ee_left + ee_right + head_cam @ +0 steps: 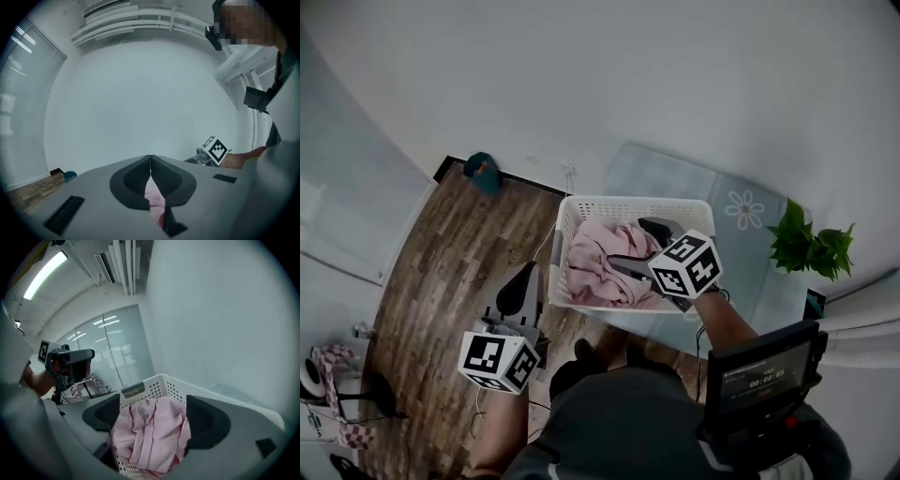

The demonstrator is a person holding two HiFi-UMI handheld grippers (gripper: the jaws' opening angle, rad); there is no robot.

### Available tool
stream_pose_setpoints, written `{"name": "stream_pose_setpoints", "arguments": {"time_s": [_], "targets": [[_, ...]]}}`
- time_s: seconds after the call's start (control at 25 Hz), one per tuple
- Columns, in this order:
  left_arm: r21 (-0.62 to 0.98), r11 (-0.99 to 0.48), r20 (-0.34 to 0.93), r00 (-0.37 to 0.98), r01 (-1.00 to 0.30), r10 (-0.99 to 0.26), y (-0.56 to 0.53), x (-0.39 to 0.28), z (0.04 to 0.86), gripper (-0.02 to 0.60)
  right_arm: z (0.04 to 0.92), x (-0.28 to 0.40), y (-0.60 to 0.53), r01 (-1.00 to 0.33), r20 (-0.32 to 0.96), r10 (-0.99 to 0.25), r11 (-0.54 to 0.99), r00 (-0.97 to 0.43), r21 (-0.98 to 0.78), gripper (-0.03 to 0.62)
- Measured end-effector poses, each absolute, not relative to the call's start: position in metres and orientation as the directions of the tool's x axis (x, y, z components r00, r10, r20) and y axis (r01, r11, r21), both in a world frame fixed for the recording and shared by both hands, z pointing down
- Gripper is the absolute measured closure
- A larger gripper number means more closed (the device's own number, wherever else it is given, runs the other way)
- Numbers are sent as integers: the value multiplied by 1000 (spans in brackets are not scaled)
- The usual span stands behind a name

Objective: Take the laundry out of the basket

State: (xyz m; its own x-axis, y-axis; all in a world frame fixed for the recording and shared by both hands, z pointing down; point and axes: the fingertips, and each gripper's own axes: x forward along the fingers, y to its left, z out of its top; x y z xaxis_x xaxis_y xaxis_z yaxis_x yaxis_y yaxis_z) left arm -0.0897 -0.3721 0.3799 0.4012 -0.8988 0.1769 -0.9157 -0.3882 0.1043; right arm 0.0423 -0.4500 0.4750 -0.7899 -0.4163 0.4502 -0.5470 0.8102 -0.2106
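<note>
A white perforated laundry basket [628,202] stands on the floor and holds crumpled pink laundry [600,259]. My right gripper [642,246] hovers over the basket's right half, jaws open. In the right gripper view the right gripper [157,416] has its pads spread to either side of the pink laundry [154,432], which lies below in the basket [161,382]; the pads do not press on it. My left gripper [523,291] is left of the basket, over the wood floor. Its jaws [150,161] meet at the tips; a pink sliver shows in the slit behind them.
A pale blue rug [727,211] with a flower print lies under and behind the basket. A potted green plant [811,242] stands at the right. A teal object [483,172] sits at the wood floor's far edge. A dark screen [764,375] is mounted at my chest.
</note>
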Motion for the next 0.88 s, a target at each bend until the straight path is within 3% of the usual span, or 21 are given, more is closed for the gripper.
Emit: {"name": "stream_pose_setpoints", "arguments": {"time_s": [0.28, 0.64, 0.88], "targets": [[95, -405, 180, 416, -909, -891, -402, -115, 379, 572, 544, 22, -472, -534, 583, -325, 815, -744, -227, 109], [94, -392, 171, 402, -915, -899, -411, -141, 381, 572, 631, -5, -453, -437, 726, -104, 853, -680, -287, 62], [94, -352, 178, 364, -931, -914, -401, -156, 388, 572, 663, -21, -449, -402, 755, -41, 865, -654, -301, 62]]}}
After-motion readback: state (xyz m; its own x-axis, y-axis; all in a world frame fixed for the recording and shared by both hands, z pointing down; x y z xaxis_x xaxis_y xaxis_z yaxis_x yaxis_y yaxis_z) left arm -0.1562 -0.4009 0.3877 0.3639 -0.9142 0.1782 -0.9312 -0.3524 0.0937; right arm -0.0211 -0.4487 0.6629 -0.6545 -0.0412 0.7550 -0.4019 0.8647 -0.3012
